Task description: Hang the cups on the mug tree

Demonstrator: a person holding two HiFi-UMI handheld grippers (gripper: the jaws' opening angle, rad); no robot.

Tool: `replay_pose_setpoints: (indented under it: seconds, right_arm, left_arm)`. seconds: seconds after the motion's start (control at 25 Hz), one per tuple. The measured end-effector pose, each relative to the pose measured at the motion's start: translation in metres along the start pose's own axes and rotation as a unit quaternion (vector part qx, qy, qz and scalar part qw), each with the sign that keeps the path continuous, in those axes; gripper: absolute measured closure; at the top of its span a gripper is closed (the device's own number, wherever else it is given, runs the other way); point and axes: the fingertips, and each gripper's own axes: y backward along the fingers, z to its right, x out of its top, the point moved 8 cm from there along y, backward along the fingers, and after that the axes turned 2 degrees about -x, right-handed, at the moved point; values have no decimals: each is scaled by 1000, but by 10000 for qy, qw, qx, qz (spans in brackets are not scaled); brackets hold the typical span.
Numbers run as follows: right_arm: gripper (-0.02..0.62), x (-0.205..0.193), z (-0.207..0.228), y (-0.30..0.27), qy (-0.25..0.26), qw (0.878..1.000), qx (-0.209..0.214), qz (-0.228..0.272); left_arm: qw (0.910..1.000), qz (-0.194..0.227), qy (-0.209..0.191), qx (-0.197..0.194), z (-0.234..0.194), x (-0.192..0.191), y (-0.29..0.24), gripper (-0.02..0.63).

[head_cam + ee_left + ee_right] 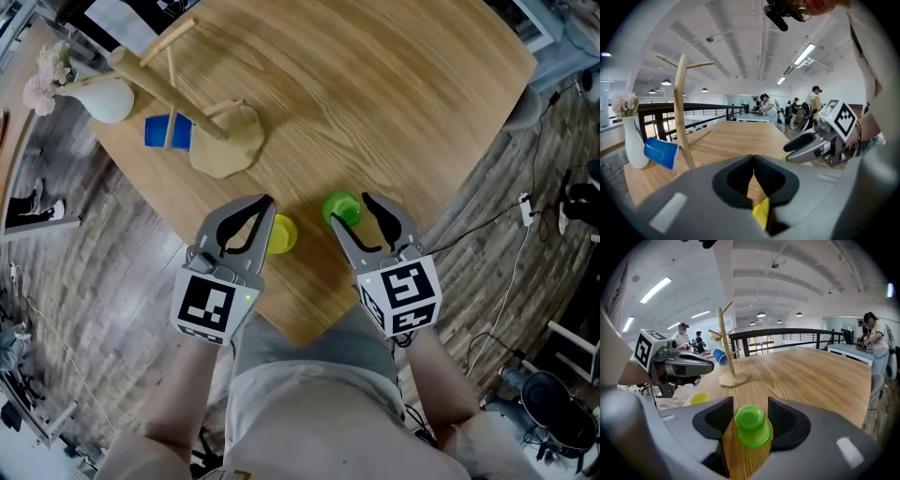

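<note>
Between right gripper [350,210] jaws: green cup [752,425] is standing upside down, untouched; jaws are gaping wide.
Handling: probably light, thin, slick plastic; gripping gently mid-wall is looking safest.
Left gripper [753,158]: jaws are pressing together, empty; yellow cup [761,213] is sitting just beside them.
Tree [725,341]: standing well beyond, blue cup [661,152] hanging on it.

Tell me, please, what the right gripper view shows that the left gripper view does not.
Only the right gripper view: the whole green cup, upside down between the open jaws of the right gripper. Only the left gripper view: the shut jaws of the left gripper, with a sliver of the yellow cup below them. Both: the mug tree carrying the blue cup, and the wooden table.
</note>
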Motion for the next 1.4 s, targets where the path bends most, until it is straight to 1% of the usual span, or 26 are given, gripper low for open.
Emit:
replay_pose_setpoints:
  seconds: [0.12,0.24,0.4,0.48,0.72,0.8,0.88,1.0,1.2,1.4]
  right_arm:
    - [354,-8,-4,-6,58,10000,2,-81]
    - [353,-16,-6,-11,98,9998,-36,-184]
    - [353,-24,-6,-16,306,9989,-185,-287]
    - [358,-26,-6,-18,410,9985,-251,-272]
    - [360,-26,-3,-16,326,9991,-218,-182]
    - [360,-25,-2,-17,206,9995,-190,-177]
    - [362,-23,-1,-16,59,9997,-134,-185]
    - [362,-18,-3,-10,6,9998,-95,-185]
    - [362,1,-9,4,61,9999,-93,-98]
    - [362,32,-19,32,187,9998,-25,111]
  left_arm:
    - [9998,46,-179,-12,-2,-9,-3,603]
    - [9998,22,-213,-7,-3,-16,-5,604]
    - [9997,24,52,221,-10,-23,-1,604]
    - [9994,34,119,332,-13,-24,-1,603]
    - [9997,-13,20,246,-9,-26,-3,603]
    - [9997,-10,14,239,-10,-26,-3,603]
    - [9997,-23,-78,235,-9,-24,-2,603]
    - [9993,-85,-284,231,-6,-18,0,603]
    - [9994,-40,-272,189,-4,-4,12,603]
    - [9994,-3,-250,233,-2,18,26,604]
